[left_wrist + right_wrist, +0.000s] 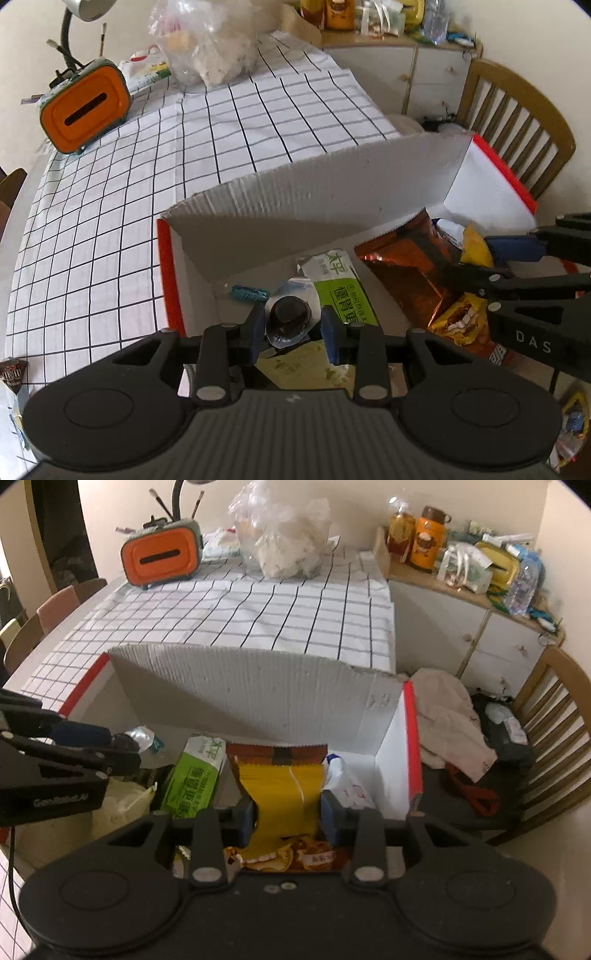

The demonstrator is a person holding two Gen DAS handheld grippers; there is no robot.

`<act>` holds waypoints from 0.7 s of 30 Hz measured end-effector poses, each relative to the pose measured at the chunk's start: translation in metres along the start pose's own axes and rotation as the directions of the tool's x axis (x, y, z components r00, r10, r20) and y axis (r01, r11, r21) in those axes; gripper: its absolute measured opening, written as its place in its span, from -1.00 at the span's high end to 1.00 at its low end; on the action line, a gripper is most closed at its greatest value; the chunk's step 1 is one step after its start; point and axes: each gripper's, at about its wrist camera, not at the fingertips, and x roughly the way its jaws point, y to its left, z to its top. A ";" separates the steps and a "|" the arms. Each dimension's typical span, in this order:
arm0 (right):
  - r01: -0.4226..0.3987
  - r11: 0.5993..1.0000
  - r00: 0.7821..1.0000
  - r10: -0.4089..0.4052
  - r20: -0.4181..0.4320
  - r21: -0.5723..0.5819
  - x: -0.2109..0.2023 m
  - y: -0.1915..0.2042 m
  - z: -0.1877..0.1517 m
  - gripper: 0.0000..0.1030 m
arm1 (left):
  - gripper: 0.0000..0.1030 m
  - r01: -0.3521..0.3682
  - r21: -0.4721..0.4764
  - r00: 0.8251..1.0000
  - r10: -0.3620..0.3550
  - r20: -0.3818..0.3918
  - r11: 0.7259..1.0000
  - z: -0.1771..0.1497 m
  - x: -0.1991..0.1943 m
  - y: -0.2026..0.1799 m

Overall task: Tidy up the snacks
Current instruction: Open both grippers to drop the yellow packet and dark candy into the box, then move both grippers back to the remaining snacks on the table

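We hold 2 tools over the box (258, 686) at the desk's near edge: left tool (291, 328) clamps a jelly cup (290, 317); right tool (288, 816) clamps a yellow packet (284, 794).

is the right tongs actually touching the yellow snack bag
Touching. In the right wrist view the yellow snack bag fills the space between the right tongs, both blue pads pressed against its sides above the box.
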 end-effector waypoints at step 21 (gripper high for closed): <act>-0.043 0.999 0.999 0.043 -0.011 0.017 -0.007 0.002 -0.005 0.28 | 0.01 0.010 -0.010 1.000 -0.010 0.027 1.000 -0.002 -0.010 0.002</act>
